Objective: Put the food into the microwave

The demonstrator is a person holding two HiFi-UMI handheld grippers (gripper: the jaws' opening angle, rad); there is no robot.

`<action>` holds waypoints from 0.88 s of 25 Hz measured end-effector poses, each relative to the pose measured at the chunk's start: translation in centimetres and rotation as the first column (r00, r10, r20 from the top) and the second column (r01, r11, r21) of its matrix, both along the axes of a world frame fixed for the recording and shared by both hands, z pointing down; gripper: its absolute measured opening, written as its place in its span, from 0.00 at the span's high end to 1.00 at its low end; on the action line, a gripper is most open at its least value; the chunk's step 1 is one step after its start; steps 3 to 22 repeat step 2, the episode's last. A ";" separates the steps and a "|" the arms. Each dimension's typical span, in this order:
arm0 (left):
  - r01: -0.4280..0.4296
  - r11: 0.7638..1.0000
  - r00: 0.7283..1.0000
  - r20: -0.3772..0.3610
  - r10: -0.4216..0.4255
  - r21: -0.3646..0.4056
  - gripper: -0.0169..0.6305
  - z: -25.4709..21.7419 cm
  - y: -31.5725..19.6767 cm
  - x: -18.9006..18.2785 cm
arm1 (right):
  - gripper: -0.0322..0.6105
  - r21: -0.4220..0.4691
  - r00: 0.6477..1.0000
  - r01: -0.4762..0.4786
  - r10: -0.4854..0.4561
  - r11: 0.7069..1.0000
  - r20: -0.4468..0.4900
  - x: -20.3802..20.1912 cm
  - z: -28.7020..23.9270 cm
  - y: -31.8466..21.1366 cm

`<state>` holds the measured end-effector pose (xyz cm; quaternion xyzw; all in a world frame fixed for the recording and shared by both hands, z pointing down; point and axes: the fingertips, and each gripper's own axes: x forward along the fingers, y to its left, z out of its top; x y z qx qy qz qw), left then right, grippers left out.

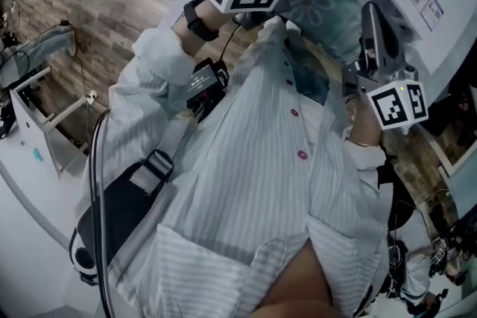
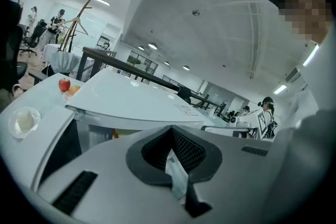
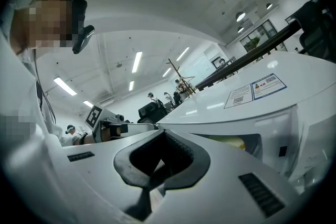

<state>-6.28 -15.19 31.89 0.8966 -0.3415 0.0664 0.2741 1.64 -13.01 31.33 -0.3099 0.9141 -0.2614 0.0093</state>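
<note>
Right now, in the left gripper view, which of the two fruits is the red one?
The left one, the apple, red with a stem on top. The orange fruit lies just beside it on the right.

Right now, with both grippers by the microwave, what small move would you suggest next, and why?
I'd probably turn the left gripper toward the apple at far left, ready to open: both it and the right gripper are shut and empty, so no food is held.
</note>
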 end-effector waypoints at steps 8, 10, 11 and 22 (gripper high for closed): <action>-0.024 1.000 1.000 0.005 0.024 -0.002 0.96 1.2 1.3 -0.3 | 0.90 0.001 1.000 -0.010 0.010 1.000 0.001 -0.6 1.1 1.3; -0.024 1.000 1.000 0.005 0.024 -0.002 0.96 1.2 1.3 -0.3 | 0.90 0.001 1.000 -0.010 0.010 1.000 0.001 -0.6 1.1 1.3; -0.024 1.000 1.000 0.005 0.024 -0.002 0.96 1.2 1.3 -0.3 | 0.90 0.001 1.000 -0.010 0.010 1.000 0.001 -0.6 1.1 1.3; -0.024 1.000 1.000 0.005 0.024 -0.002 0.96 1.2 1.3 -0.3 | 0.90 0.001 1.000 -0.010 0.010 1.000 0.001 -0.6 1.1 1.3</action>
